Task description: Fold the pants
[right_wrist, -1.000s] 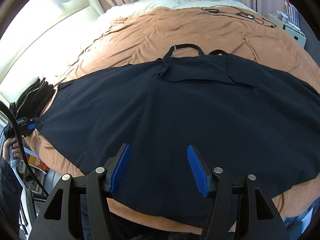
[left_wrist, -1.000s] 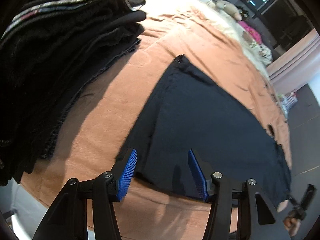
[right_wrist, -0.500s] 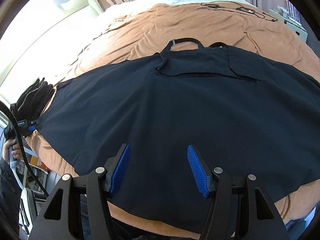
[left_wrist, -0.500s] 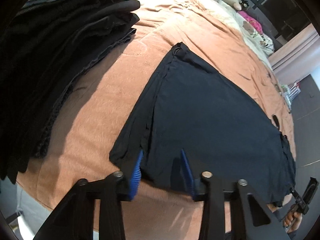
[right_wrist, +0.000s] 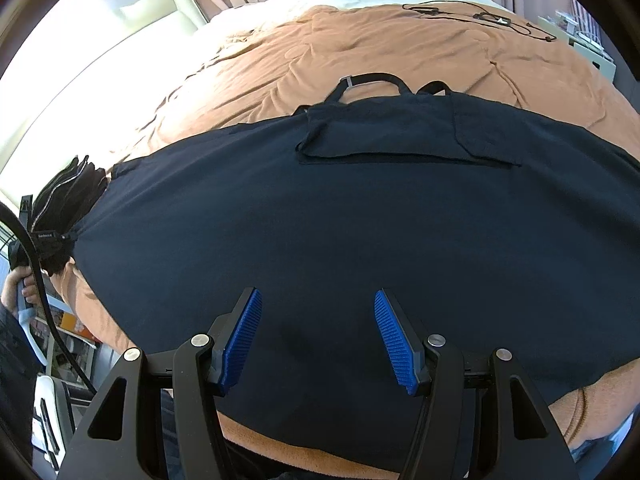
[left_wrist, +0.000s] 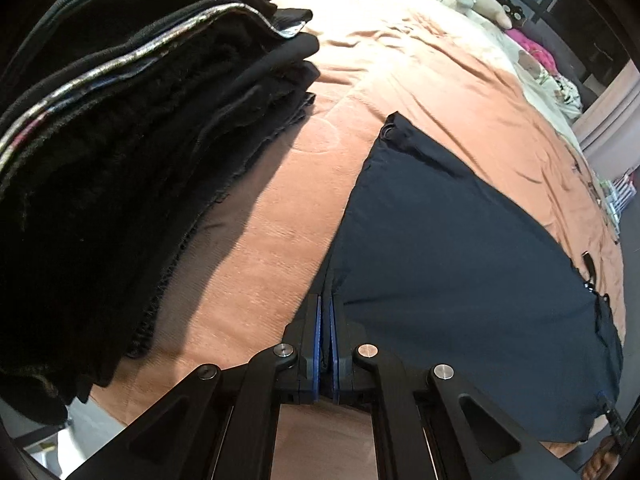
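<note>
Between our left claw's (left_wrist: 325, 300) blue pads, we are now pinching the near hem corner of the dark navy pants (left_wrist: 460, 264); a second ago those pads were standing wide apart over that corner, and they have just been closing until only a sliver of cloth is showing between them. Ahead and to the right of this claw, the pants are stretching flat across the orange-brown blanket (left_wrist: 280, 208), the far hem corner lying well ahead. Off to the claw's left, a pile of folded dark clothes (left_wrist: 120, 160) is sitting on the same blanket, apart from the pants.

Under our right claw (right_wrist: 318, 336), the pants (right_wrist: 340, 220) are filling nearly the whole view, spread flat with a pocket flap and a belt strap (right_wrist: 372, 78) lying far ahead. This claw is hanging released, its pads wide apart above the cloth with nothing pressed between them, and it is sitting just as it was a second ago. Far to its left we are seeing the left claw (right_wrist: 64, 236) clamped on the hem corner, a hand (right_wrist: 18, 284) gripping its handle.

We are judging that one end is now secured, so the fold can begin only once the right claw is also taking hold of its edge.
</note>
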`<action>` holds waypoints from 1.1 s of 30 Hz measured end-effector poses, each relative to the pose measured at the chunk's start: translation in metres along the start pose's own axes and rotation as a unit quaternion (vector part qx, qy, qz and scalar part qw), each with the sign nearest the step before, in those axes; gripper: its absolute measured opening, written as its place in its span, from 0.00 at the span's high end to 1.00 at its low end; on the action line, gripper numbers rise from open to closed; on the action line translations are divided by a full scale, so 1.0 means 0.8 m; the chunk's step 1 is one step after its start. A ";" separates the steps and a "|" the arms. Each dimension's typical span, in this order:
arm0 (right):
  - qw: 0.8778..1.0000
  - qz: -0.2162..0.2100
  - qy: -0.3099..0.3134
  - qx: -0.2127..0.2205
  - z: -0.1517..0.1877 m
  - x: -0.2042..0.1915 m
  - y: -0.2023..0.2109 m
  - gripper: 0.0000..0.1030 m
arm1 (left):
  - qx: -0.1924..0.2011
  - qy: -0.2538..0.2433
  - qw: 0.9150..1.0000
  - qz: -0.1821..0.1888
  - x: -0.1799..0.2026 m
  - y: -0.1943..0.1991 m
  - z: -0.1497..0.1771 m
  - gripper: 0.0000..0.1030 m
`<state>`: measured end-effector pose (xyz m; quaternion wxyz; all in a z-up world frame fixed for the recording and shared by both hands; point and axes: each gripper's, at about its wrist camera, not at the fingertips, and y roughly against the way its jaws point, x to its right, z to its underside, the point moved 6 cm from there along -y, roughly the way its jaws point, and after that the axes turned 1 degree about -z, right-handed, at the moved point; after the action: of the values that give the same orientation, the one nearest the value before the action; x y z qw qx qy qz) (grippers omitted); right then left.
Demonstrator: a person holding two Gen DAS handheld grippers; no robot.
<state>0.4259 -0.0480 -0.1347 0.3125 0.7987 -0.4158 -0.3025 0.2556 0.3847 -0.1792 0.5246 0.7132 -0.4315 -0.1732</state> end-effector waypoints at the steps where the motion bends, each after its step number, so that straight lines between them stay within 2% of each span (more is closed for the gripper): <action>1: 1.000 0.001 0.001 -0.001 0.000 -0.001 -0.002 0.44 | -0.002 -0.002 1.000 -0.004 0.000 -0.004 0.000 0.96; 5: 1.000 0.009 0.004 -0.013 0.004 -0.001 -0.012 0.44 | -0.011 0.000 1.000 -0.009 -0.006 -0.017 0.003 0.96; 8: 1.000 0.011 0.004 -0.020 0.007 -0.002 -0.016 0.44 | -0.009 -0.007 1.000 -0.016 -0.003 -0.011 0.006 0.87; 10: 1.000 0.012 0.007 -0.023 0.009 -0.004 -0.019 0.44 | -0.003 -0.012 1.000 -0.020 -0.001 0.001 0.010 0.55; 12: 1.000 0.011 0.008 -0.023 0.010 -0.007 -0.019 0.44 | 0.012 -0.010 1.000 -0.015 -0.002 0.014 0.013 0.44; 16: 1.000 0.005 0.010 -0.020 0.010 -0.011 -0.021 0.44 | 0.004 0.017 1.000 0.015 -0.008 0.025 0.030 0.44; 22: 1.000 -0.002 0.013 -0.021 0.011 -0.011 -0.023 0.44 | -0.014 0.046 0.998 0.032 -0.013 0.012 0.052 0.44; 33: 1.000 -0.009 0.010 -0.022 0.014 -0.008 -0.025 0.44 | -0.003 0.086 0.995 0.050 -0.017 -0.005 0.049 0.44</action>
<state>0.4245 -0.0361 -0.1553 0.3311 0.7987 -0.3984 -0.3062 0.2223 0.3723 -0.2009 0.5704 0.7012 -0.4191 -0.0860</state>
